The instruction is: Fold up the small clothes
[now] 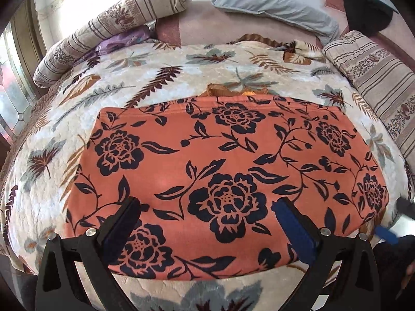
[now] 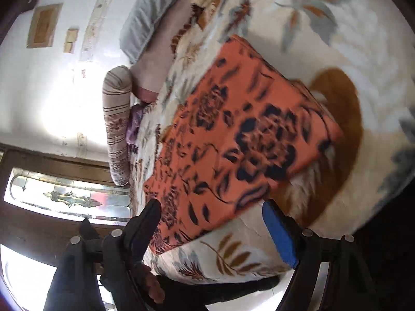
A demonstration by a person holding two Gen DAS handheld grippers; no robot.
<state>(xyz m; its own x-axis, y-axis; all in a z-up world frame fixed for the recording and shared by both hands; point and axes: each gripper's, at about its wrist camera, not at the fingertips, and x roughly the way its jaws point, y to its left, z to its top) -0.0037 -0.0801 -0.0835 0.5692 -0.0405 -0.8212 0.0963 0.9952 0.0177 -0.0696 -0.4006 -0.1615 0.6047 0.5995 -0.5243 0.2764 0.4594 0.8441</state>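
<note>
The orange floral garment (image 1: 228,171) looks like thin, soft knit: light, limp, likely to drape and wrinkle when lifted, so a hemmed corner or edge looks the best place to pinch. It is orange with dark navy roses and leaves, and lies flat near the bed's (image 1: 160,77) near edge on the leaf-print quilt. The left gripper (image 1: 207,207) hovers over it, fingers spread and empty. The right gripper (image 2: 211,210) is likewise released, beside its corner.

Daylight is pouring in and blowing out the wall (image 2: 59,103) at nine o'clock in the right wrist view, which is smearing with motion blur. Both fisheye views are bending and darkening at their rims.
</note>
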